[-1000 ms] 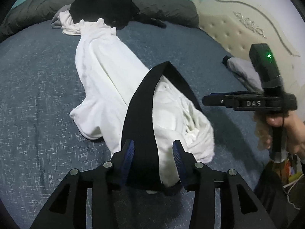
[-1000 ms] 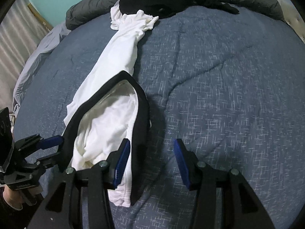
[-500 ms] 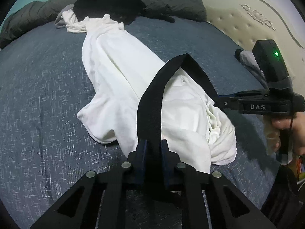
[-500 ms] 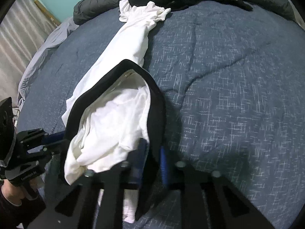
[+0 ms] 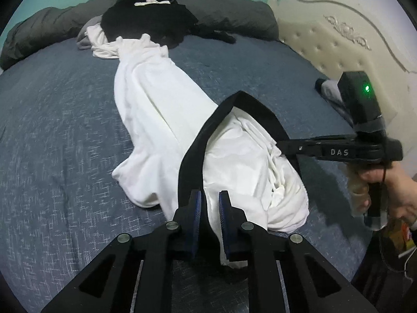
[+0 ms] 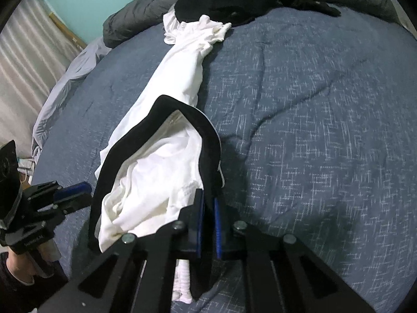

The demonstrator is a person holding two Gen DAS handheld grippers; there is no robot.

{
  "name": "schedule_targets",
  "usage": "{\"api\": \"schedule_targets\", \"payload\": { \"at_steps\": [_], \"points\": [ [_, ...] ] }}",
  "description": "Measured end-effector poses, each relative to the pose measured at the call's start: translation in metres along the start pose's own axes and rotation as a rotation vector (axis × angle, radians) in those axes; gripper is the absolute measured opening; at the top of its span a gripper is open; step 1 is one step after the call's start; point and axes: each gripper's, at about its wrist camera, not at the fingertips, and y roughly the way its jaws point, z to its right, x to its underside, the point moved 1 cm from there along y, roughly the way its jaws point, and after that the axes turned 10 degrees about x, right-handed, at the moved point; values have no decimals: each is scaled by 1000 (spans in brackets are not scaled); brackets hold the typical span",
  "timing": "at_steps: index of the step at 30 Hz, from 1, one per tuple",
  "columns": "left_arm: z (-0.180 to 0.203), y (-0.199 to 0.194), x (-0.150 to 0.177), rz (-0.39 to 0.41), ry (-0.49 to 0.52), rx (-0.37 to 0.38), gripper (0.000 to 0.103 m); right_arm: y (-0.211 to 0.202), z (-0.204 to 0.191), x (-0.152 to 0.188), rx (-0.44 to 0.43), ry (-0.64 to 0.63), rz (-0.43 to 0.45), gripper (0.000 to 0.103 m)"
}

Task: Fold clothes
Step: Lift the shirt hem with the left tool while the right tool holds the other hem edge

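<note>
Two handheld grippers grasp one garment on a wide bed covered by a blue bedspread (image 5: 60,140), which fills most of both views. Along the top of each frame lies a grey duvet (image 5: 229,13) with a heap of black clothes (image 5: 148,23) on it. In the upper right of the left wrist view stands a cream padded headboard (image 5: 336,41).

White trousers (image 5: 156,109) with a black waistband (image 5: 192,156) stretch from the frame centre up to the black heap, where their far end is bunched. The waistband rises in a loop over the crumpled white cloth, lifted at both near ends.

At the bottom centre of the left wrist view, the left gripper (image 5: 209,203) has its blue pads (image 5: 196,203) clenched on the waistband's left side. The right gripper (image 6: 207,208), at the bottom centre of its own view, is clamped on the waistband's other side. In the left wrist view it reaches in from the right edge, held by a hand (image 5: 391,187). A small green light (image 5: 367,88) glows on top of it.
</note>
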Motion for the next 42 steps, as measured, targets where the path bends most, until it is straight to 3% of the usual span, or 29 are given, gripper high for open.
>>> {"api": "schedule_targets", "payload": {
  "at_steps": [12, 18, 22, 29, 42],
  "points": [
    [-13, 26, -1, -60, -24, -31, 16, 2, 13, 2, -12, 51, 8, 7],
    [-15, 32, -1, -77, -21, -13, 15, 4, 6, 2, 19, -25, 23, 3],
    [-12, 22, -2, -65, -1, -23, 7, -12, -1, -2, 38, -58, 71, 2],
    [-4, -37, -20, 25, 22, -69, 6, -91, -22, -15, 55, -112, 213, 2],
    [65, -230, -92, 290, 182, -188, 5, -294, -93, -50, 89, -237, 497, 2]
  ]
}}
